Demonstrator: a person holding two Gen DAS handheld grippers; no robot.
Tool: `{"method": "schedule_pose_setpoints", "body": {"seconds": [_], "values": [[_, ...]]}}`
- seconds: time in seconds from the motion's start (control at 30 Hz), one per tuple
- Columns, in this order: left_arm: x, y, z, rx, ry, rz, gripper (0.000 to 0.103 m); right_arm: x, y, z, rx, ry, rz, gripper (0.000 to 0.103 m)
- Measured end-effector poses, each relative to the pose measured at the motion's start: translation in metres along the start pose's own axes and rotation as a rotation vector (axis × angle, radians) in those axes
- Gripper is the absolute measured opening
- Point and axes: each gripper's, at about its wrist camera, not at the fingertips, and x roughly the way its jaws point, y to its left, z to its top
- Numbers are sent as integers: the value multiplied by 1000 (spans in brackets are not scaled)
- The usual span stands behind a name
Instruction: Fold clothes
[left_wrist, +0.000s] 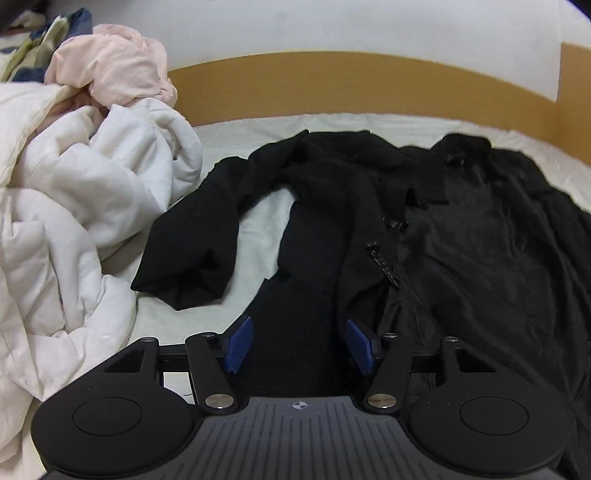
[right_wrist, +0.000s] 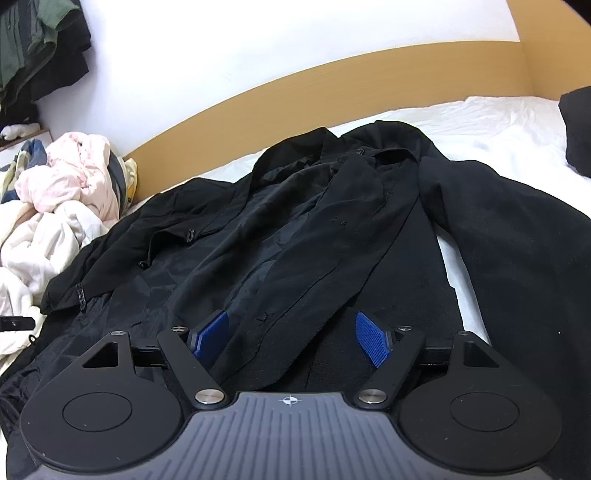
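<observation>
My left tongs (left_wrist: 299, 345) stand with jaws apart over the black fabric coat (left_wrist: 424, 236), pinching nothing. My right tongs (right_wrist: 291, 339) gape wide above its open front. The coat lies spread on the white bedsheet (left_wrist: 258, 236); a crumpled white duvet (left_wrist: 74, 221) lies beyond, left.

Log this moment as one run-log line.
stage: pre-fold | black coat: spread open on bed | left gripper: open over coat | right gripper: open over coat, empty
</observation>
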Motion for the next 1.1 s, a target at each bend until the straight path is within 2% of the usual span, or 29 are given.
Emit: {"method": "schedule_pose_setpoints", "body": {"seconds": [0.17,0.2,0.3,0.33,0.47,0.63,0.7,0.8,0.93,1.03,1.1], "values": [[35,-23,10,71,44,107,55,-4,-7,-1,37,-7,24,78],[42,-24,11,80,60,111,42,-5,-7,-1,38,-5,28,79],[53,-23,16,69,86,98,14,-5,2,-2,-17,5,20,79],[52,-22,18,62,82,93,10,-4,5,-2,-41,8,21,79],[38,-22,41,81,57,71,2,0,16,-1,-107,18,13,79],[3,-33,79,126,-30,17,2,-2,12,0,-94,14,28,79],[-4,-38,85,152,-39,10,2,0,7,1,-64,21,24,79],[-9,-37,82,116,-35,-20,2,0,2,1,-32,21,32,79],[-15,-46,76,111,-49,-38,2,-6,6,1,-53,5,49,79],[-19,-55,76,114,-40,-40,7,-13,13,-1,-91,-14,94,79],[-28,-48,65,59,-41,-54,11,-20,17,-4,-119,-36,130,79]]}}
